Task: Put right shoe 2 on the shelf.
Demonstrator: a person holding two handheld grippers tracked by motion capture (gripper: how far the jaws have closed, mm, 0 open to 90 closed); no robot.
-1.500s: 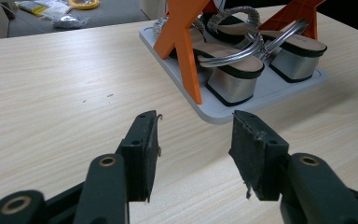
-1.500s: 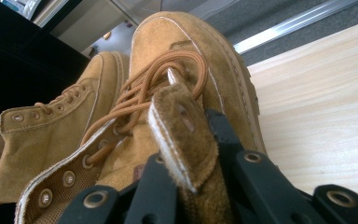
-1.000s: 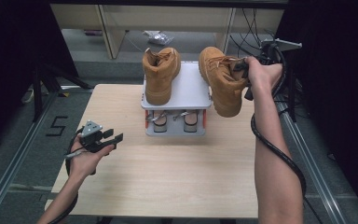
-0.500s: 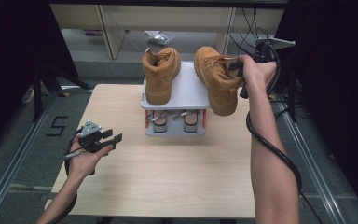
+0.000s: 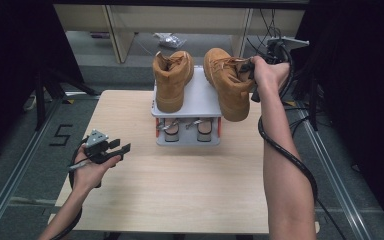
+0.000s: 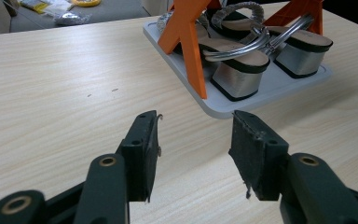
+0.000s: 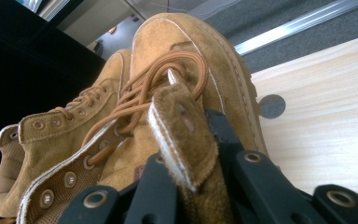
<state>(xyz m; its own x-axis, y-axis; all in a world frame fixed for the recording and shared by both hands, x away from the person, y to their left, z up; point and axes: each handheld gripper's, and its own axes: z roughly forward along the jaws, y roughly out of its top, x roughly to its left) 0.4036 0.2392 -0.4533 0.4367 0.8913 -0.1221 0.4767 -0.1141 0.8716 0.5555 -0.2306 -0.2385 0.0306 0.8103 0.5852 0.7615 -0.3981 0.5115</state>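
Right tongs (image 7: 186, 186) are clenched on the suede tongue of the tan lace-up boot (image 5: 228, 82), held tilted in the air at the upper right of the high view, over the right half of the white two-tier shoe rack (image 5: 200, 97). Its matching tan boot (image 5: 171, 80) already sits on the rack's top left, silver block-heel sandals (image 6: 242, 70) underneath. So I'd say halfway: this one isn't set down yet. Left tongs (image 6: 193, 149) hang wide open and empty over the pale wooden bench (image 5: 180, 190).

In the high view, the hand hides the right gripper (image 5: 252, 75) holding the tan suede lace-up boot (image 5: 227, 82). The 2 silver block-heeled sandals (image 5: 185, 129) sit half hidden under the white rack's top shelf (image 5: 202, 97); the left gripper view crops their toes.
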